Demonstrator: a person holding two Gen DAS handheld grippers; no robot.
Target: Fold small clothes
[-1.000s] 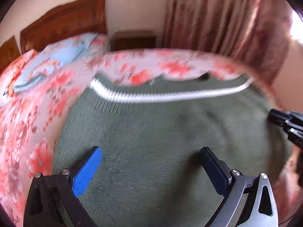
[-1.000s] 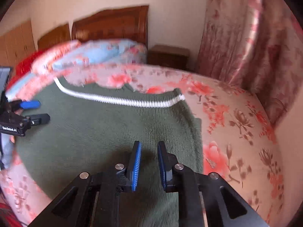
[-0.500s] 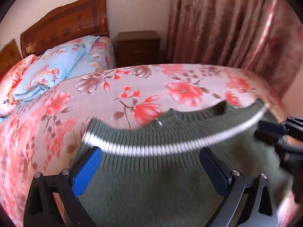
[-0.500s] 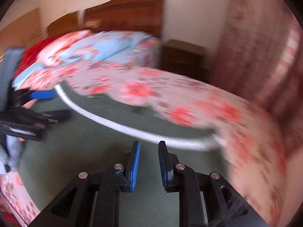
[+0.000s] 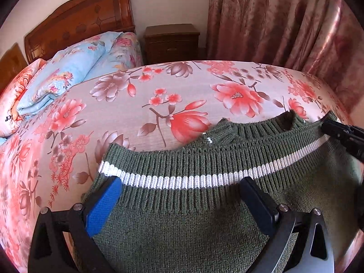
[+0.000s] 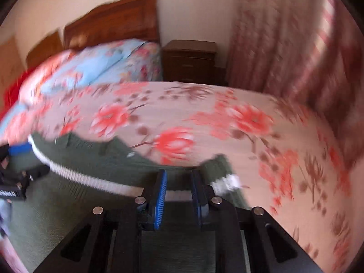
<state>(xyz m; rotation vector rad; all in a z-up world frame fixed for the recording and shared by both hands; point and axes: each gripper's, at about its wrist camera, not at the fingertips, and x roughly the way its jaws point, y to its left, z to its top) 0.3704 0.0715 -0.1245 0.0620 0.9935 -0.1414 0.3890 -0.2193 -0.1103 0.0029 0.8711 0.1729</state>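
Grippers angled downward over green sweater (image 5: 182,216): left gripper (image 5: 182,204) spread wide, empty; right gripper (image 6: 178,195) narrowly parted, grip undeterminable.

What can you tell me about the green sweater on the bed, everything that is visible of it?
The green sweater is a dark green knit, fuzzy on the body, with a ribbed hem band carrying one white stripe. It lies on the flowered bedsheet, apparently folded over, since a ribbed collar edge shows just beyond the hem. The left hand-held gripper stands wide open over the hem near its left corner. The right hand-held gripper is narrowly parted at the right end; whether it pinches the fabric is unclear.
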